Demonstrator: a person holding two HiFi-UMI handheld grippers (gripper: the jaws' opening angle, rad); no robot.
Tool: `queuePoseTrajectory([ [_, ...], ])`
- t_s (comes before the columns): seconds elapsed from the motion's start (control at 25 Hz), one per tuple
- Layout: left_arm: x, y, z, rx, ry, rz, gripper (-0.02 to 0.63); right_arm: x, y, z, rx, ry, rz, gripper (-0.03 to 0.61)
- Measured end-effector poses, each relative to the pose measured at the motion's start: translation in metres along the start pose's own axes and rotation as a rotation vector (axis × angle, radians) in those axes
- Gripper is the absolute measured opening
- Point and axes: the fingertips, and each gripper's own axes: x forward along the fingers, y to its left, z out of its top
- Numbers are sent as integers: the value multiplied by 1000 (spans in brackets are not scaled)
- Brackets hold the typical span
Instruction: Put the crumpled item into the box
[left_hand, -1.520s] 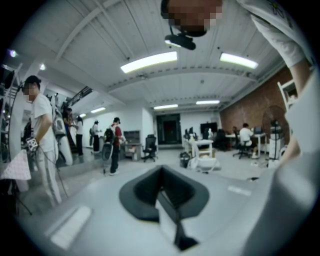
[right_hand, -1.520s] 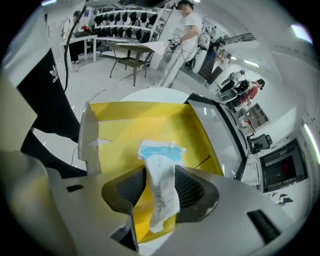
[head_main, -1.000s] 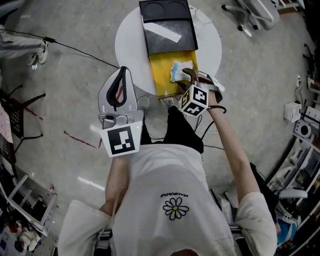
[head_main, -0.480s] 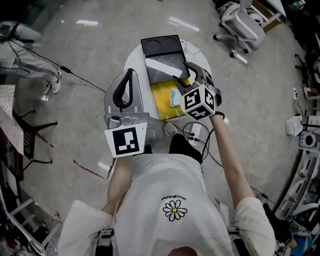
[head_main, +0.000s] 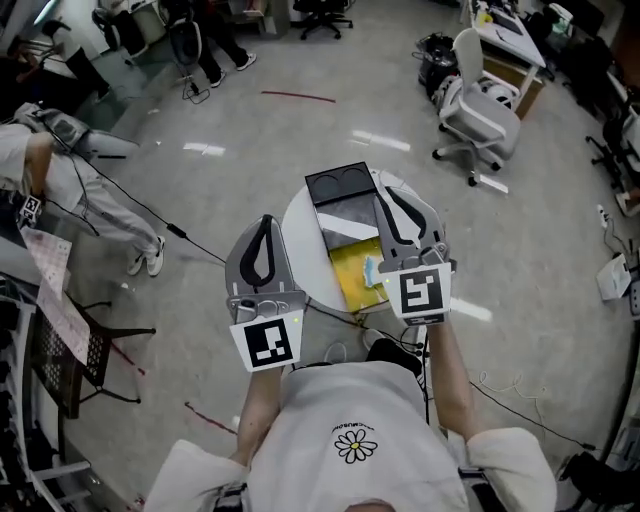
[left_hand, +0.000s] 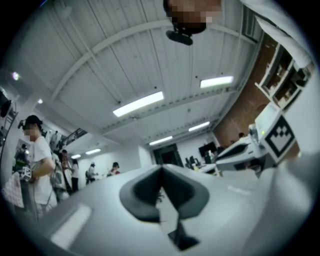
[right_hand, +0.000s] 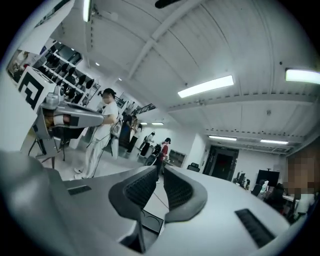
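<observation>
The crumpled pale blue item (head_main: 372, 270) lies inside the box on its yellow floor (head_main: 352, 262). The box's black lid (head_main: 340, 188) is flapped back on the round white table (head_main: 296, 215). My right gripper (head_main: 395, 200) is raised above the box with nothing in it. Its jaws are closing, and in the right gripper view (right_hand: 161, 175) a narrow gap still shows between the ribbed pads. My left gripper (head_main: 263, 222) is held up left of the box, its pads together and empty. In the left gripper view (left_hand: 161, 172) it points toward the ceiling.
A white office chair (head_main: 480, 110) stands behind the table to the right. A person (head_main: 80, 190) is on the floor at the left, with a black frame chair (head_main: 70, 360) nearer me. Cables trail across the floor. Several people stand in the room.
My right gripper has come up out of the box and left the crumpled item there. Both grippers now sit higher and point upward, and the head view has lifted to show more of the room.
</observation>
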Motion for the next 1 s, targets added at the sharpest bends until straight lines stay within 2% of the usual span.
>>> queuePoseTrajectory([
  [0.16,-8,13,11,-6,-16,11,0,-20,4,15,18,-18,-59,2],
  [0.28,-15,20,13,-19,-18,13,0,-34,14,24,14,-42,-102,0],
  [0.4,-23,21,11,-17,-13,-2,0,-48,25,24,55,-39,-129,0],
  [0.64,-31,21,0,-19,0,-34,0,-64,44,8,163,-7,-148,-1],
  [1.0,-37,25,-14,-46,16,-57,0,-72,58,-7,194,58,-162,-2],
])
